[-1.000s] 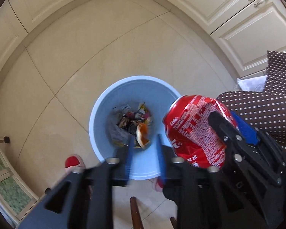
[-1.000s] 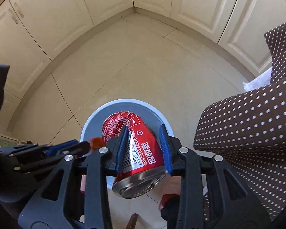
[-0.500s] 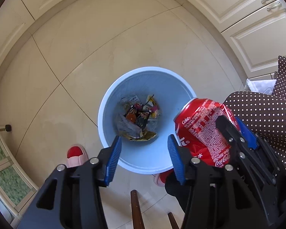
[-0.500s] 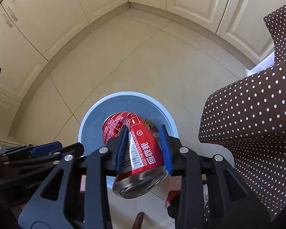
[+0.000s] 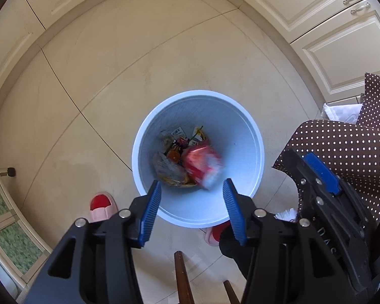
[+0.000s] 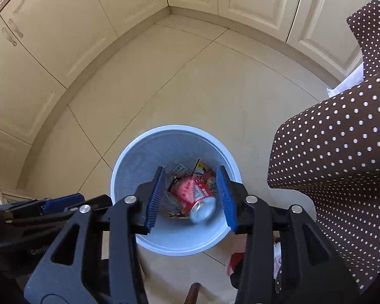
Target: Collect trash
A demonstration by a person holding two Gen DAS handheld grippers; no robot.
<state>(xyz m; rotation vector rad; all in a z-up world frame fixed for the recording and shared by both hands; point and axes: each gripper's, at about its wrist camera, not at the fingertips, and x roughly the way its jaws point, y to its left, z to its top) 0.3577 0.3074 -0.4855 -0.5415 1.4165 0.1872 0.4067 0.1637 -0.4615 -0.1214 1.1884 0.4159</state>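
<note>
1 red can (image 6: 198, 197) now in bin (image 6: 139, 162)

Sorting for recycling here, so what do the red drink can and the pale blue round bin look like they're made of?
Red drink can: probably thin aluminium, judging by its bare silvery end and glossy printed red wall, though it is motion-blurred. Pale blue round bin: likely moulded plastic, with a smooth, even-coloured matte wall, fine ribbing inside and a rolled white rim.
</note>
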